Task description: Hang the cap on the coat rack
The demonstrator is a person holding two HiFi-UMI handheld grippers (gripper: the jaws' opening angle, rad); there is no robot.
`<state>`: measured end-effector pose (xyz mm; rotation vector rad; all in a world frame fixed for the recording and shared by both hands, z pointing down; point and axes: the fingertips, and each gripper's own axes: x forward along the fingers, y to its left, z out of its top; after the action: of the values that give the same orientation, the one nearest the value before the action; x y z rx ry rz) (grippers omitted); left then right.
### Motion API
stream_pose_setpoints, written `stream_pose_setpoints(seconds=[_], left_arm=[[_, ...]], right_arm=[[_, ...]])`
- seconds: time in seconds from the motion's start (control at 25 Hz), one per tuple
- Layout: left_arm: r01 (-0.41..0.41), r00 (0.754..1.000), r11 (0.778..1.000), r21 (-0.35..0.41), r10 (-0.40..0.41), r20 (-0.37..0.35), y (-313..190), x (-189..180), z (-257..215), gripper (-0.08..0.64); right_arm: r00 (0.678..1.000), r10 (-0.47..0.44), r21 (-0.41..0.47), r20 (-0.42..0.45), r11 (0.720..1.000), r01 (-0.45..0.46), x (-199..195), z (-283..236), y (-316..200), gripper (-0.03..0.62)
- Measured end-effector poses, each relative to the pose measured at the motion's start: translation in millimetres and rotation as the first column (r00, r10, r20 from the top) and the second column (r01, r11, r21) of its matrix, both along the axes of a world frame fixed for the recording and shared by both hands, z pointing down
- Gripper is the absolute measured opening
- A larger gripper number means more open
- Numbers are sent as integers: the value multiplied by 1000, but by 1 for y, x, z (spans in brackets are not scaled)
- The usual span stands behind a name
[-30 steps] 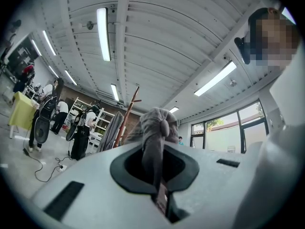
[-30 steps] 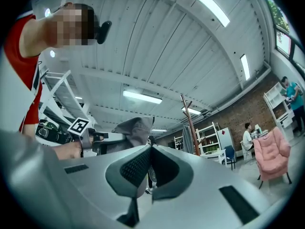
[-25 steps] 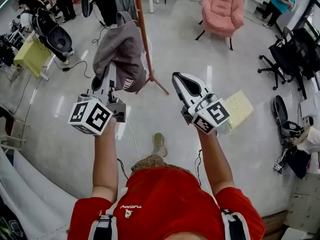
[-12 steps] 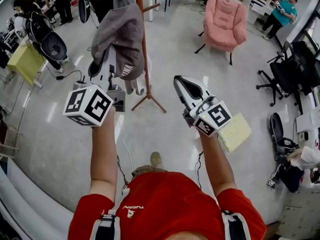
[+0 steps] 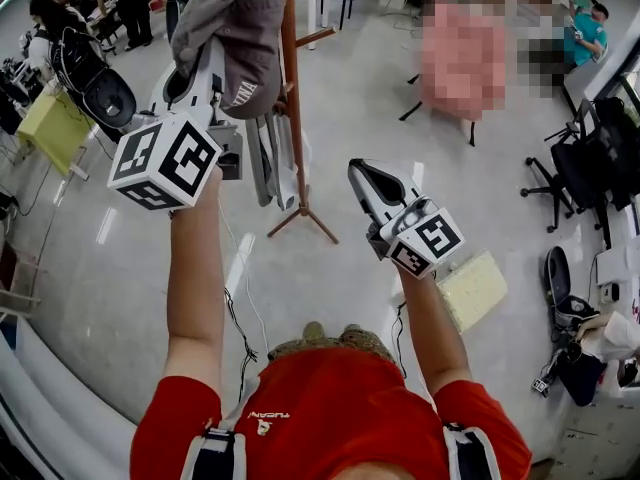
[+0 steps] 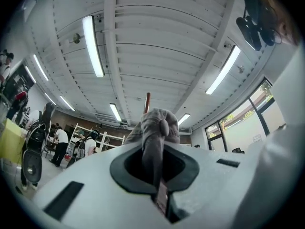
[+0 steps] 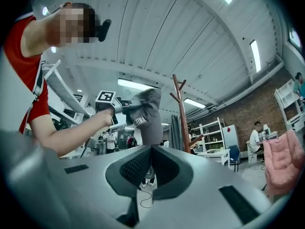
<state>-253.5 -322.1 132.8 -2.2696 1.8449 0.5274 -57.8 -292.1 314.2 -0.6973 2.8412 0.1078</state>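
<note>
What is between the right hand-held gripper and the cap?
Nothing: the right gripper view shows only bare air from the right hand-held gripper to the cap.

coat rack (image 5: 291,78) – top cropped, cap (image 5: 235,18) too

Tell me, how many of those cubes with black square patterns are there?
2. One cube rides on the left gripper, high beside the cap; the other on the right gripper, lower and nearer the person. None seems hidden.
</note>
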Motion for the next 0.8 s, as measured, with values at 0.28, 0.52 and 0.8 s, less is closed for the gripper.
stream_pose_setpoints(seconds=[0.28, 0.52, 0.8], left_arm=[[74, 997, 997, 35, -75, 31, -52, -2, -36, 17], [148, 989, 988, 33, -149, 22, -96, -3, -44, 17], [213, 977, 977, -14, -213, 25, -131, 16, -37, 17]], right_arm=[[998, -53, 4, 18, 999, 53, 1, -3, -50, 25], [993, -117, 27, 25, 993, 117, 10, -14, -102, 25], [979, -204, 19, 25, 979, 203, 30, -15, -136, 25]])
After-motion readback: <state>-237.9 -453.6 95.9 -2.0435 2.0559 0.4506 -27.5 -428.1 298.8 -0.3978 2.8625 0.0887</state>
